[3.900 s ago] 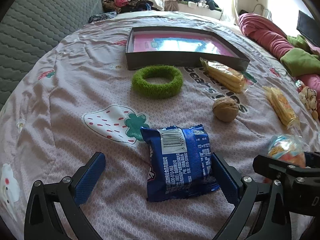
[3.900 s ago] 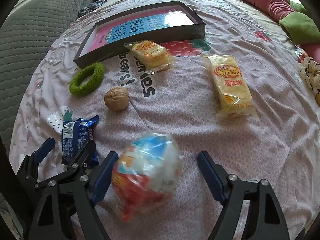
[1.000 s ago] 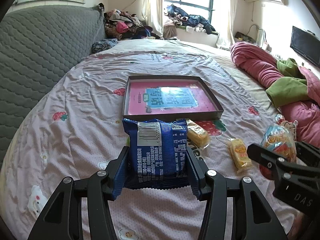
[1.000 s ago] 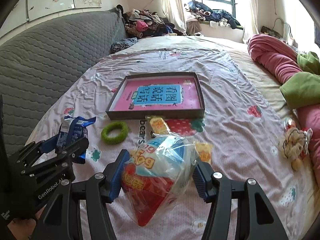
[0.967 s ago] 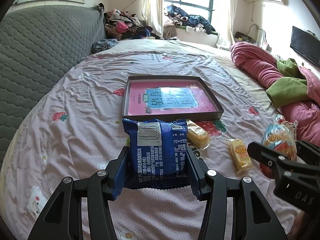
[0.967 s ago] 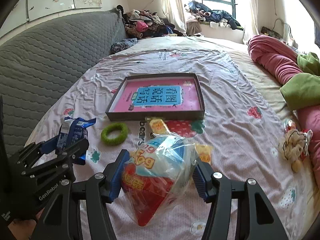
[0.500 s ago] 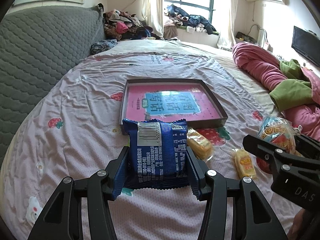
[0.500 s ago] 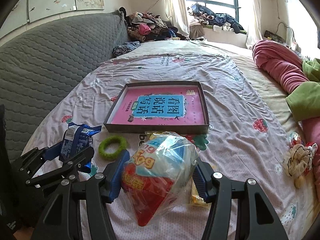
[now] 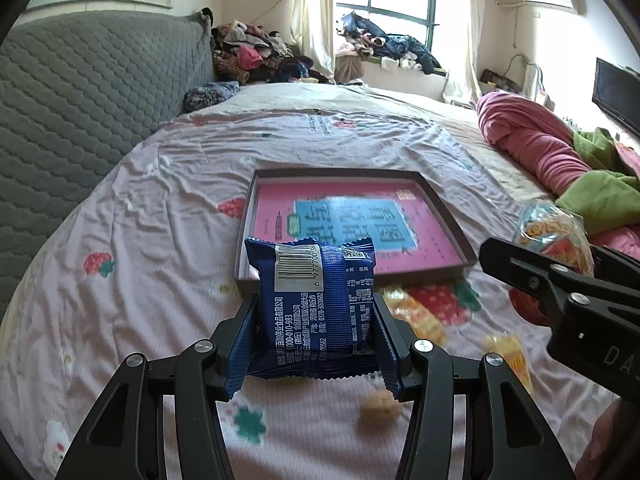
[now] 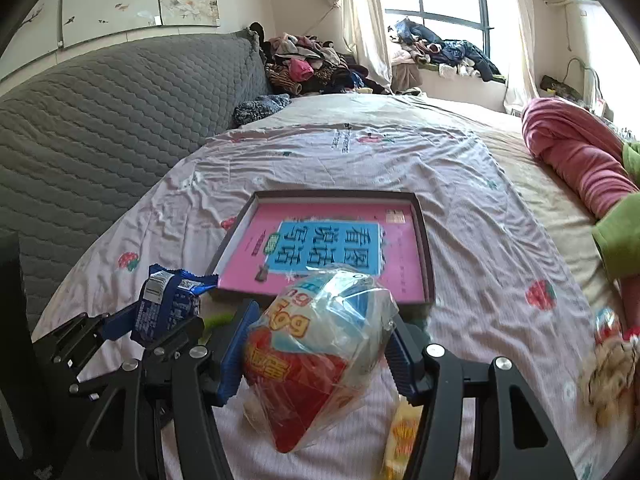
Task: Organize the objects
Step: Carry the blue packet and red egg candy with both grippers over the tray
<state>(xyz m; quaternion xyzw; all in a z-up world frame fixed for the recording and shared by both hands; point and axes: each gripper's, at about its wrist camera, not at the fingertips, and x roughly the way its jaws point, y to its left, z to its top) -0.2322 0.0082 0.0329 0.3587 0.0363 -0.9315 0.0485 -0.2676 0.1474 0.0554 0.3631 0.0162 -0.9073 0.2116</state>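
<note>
Two loaded claws, left claw [image 9: 314, 344], right claw [image 10: 318, 354], tray [image 9: 444, 208] ahead, walnut [image 9: 380, 407] below.

both wrist cams, close, facing tray [image 9: 448, 216]

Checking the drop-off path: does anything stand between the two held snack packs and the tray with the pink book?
Nothing visible does. The blue packet and the clear bag are held above the bedsheet; the tray lies just ahead, open-topped, holding only the pink book.

Sunlit bedroom window [image 9: 400, 12], grey headboard [image 9: 80, 100]
</note>
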